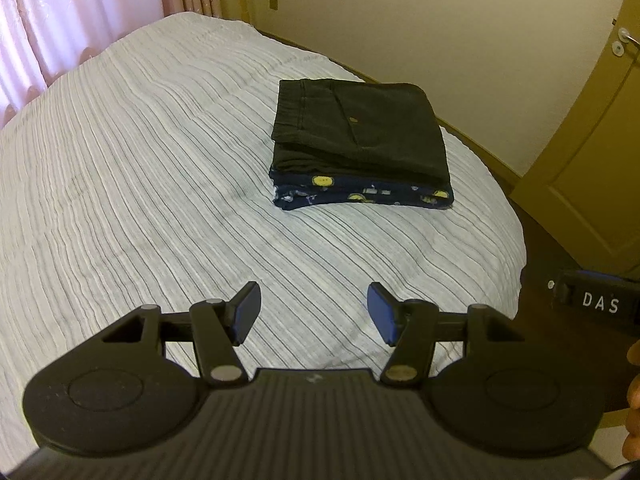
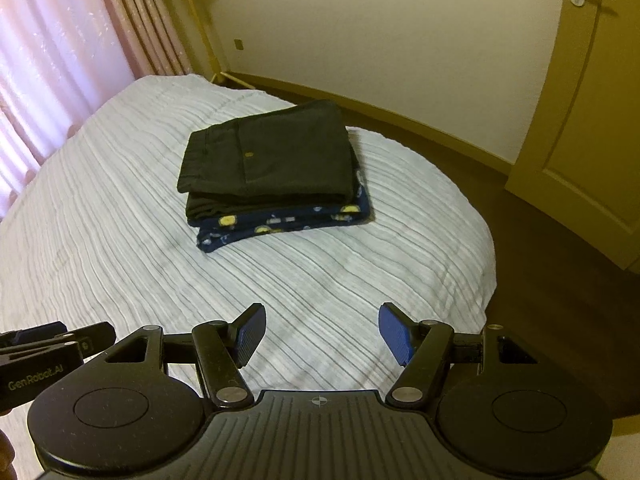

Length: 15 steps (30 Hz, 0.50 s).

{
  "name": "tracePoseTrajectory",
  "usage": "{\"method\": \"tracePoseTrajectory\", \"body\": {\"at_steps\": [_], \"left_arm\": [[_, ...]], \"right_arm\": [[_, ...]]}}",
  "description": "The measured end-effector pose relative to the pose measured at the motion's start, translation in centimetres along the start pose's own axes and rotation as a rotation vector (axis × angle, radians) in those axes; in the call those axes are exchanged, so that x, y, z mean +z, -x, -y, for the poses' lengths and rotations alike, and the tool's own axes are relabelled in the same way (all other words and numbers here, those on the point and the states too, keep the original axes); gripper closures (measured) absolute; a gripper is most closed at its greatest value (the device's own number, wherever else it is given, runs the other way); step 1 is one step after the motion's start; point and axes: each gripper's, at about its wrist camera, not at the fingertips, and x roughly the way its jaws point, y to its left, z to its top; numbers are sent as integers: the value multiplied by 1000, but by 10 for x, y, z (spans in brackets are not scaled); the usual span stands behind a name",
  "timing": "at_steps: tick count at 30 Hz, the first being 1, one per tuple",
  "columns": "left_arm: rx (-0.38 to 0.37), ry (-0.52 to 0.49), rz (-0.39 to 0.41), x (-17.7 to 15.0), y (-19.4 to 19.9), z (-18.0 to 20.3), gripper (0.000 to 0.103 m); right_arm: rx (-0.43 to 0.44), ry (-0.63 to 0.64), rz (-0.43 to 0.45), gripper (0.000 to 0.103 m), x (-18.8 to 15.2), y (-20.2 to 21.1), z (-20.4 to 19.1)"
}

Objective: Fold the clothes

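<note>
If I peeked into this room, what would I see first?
You would first spot the neat stack of folded clothes: folded black trousers on top of a folded navy garment with yellow prints, on the far right part of the white striped bedspread. Close up, the open left gripper and the open right gripper hang empty above the bedspread's near edge.
</note>
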Motion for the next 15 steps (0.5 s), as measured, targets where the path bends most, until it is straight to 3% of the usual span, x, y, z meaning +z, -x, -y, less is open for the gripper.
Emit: {"method": "tracePoseTrajectory", "body": {"at_steps": [15], "left_arm": [[4,16,-35,13,-28,2,48]], "right_arm": [[-3,43,-49,37,12,-28,3]]}}
